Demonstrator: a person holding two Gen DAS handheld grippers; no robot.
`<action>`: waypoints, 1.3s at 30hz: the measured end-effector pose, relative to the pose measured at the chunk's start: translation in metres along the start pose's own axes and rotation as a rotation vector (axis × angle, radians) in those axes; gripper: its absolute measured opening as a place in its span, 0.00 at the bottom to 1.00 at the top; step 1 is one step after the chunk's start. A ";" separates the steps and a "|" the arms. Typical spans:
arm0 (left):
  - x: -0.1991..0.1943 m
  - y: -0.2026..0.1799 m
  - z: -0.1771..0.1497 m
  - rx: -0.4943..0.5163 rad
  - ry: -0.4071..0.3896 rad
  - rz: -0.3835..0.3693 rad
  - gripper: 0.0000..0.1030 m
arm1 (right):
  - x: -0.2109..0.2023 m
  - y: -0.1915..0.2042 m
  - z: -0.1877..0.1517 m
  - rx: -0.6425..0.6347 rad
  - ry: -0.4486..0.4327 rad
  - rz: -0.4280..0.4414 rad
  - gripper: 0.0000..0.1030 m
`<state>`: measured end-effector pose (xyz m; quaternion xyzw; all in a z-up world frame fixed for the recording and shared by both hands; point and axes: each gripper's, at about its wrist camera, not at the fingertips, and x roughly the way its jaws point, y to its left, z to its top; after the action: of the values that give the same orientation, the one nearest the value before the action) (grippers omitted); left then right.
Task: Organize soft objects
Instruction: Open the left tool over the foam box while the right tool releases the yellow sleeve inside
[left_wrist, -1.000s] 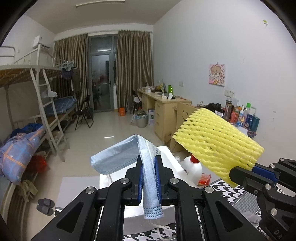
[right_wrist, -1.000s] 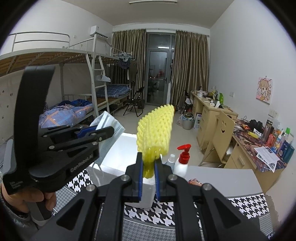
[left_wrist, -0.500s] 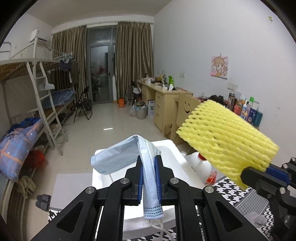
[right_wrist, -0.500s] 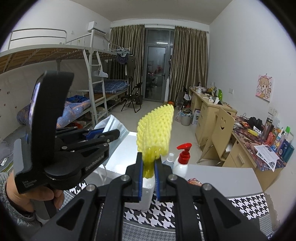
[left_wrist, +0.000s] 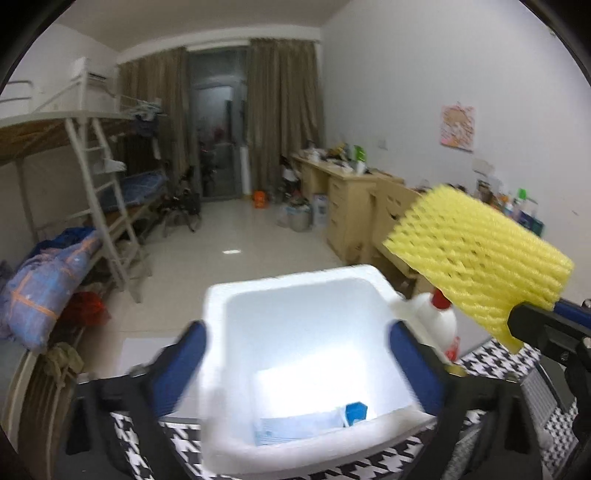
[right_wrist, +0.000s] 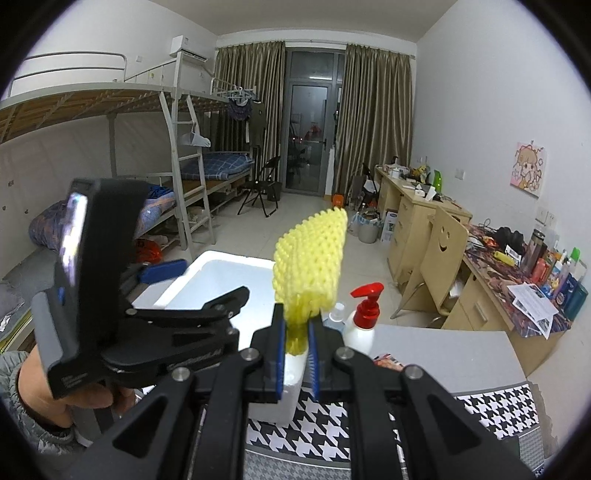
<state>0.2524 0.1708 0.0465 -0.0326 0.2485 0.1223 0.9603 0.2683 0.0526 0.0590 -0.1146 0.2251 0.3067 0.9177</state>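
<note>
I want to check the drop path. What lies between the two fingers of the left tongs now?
In the left wrist view, the left tongs stand open over the white foam box; between their fingers lies its open cavity, with the blue face mask on the bottom.

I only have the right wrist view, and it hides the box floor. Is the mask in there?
Observer: Yes. The left wrist view shows the mask lying flat on the floor of the box, against the near wall.
Operator: Is the left gripper holding anything?
Observer: No. The left gripper is open above the box, with nothing between its fingers.
Operator: Is anything else inside?
Observer: Only the mask shows inside.
</note>
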 end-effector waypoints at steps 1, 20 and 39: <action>-0.004 0.003 0.001 -0.008 -0.013 0.020 0.99 | 0.002 0.001 0.000 0.000 0.005 0.002 0.14; -0.026 0.035 -0.005 -0.058 -0.045 0.162 0.99 | 0.029 0.020 0.007 -0.018 0.066 0.053 0.14; -0.034 0.061 -0.015 -0.094 -0.040 0.156 0.99 | 0.066 0.026 0.011 -0.007 0.134 0.097 0.14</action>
<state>0.2008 0.2200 0.0496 -0.0558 0.2251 0.2089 0.9500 0.3033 0.1103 0.0354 -0.1271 0.2904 0.3434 0.8841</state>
